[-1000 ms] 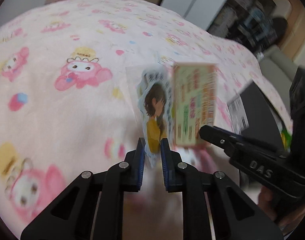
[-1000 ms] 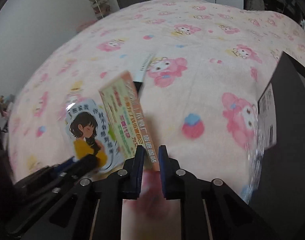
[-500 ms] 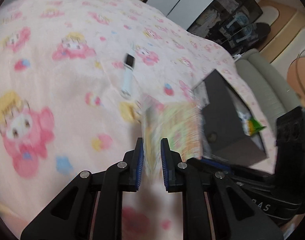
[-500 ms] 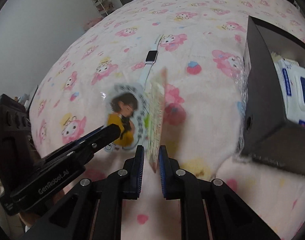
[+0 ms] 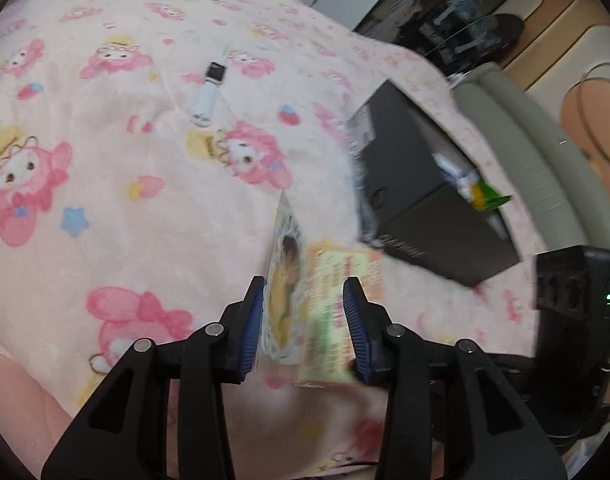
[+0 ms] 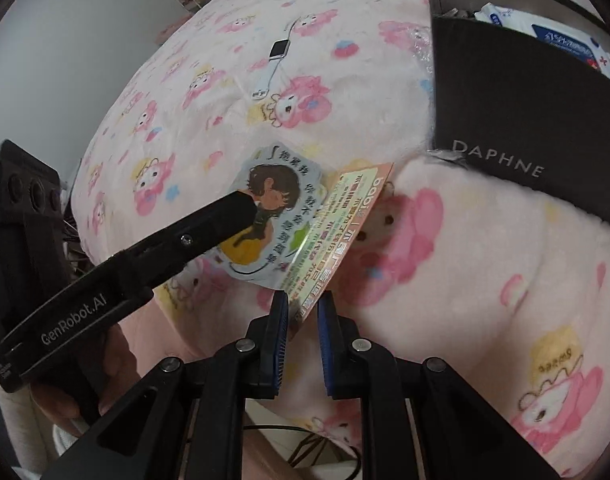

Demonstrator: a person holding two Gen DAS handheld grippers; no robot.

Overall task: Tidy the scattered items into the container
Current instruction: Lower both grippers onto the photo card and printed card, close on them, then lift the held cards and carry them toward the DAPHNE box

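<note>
My right gripper [image 6: 303,314] is shut on an orange-and-green printed card [image 6: 337,236], held above the pink blanket. A cartoon-girl sticker [image 6: 271,212] sits against the card's left side. In the left wrist view my left gripper [image 5: 303,322] is open, its jaws on either side of the sticker [image 5: 283,292] and the card [image 5: 337,312]. The left gripper's finger [image 6: 209,236] crosses the sticker in the right wrist view. The black DAPHNE box [image 6: 517,120] stands to the right with white packets inside; it also shows in the left wrist view [image 5: 417,192].
A white smartwatch [image 5: 211,88] lies on the pink cartoon blanket [image 5: 105,160], farther away; it also shows in the right wrist view [image 6: 275,62]. A green packet [image 5: 487,196] sticks out of the box. A sofa and shelves lie beyond the bed.
My left gripper has opened; it was shut on the sticker. Both grippers have moved closer to the black box with the card and sticker.
</note>
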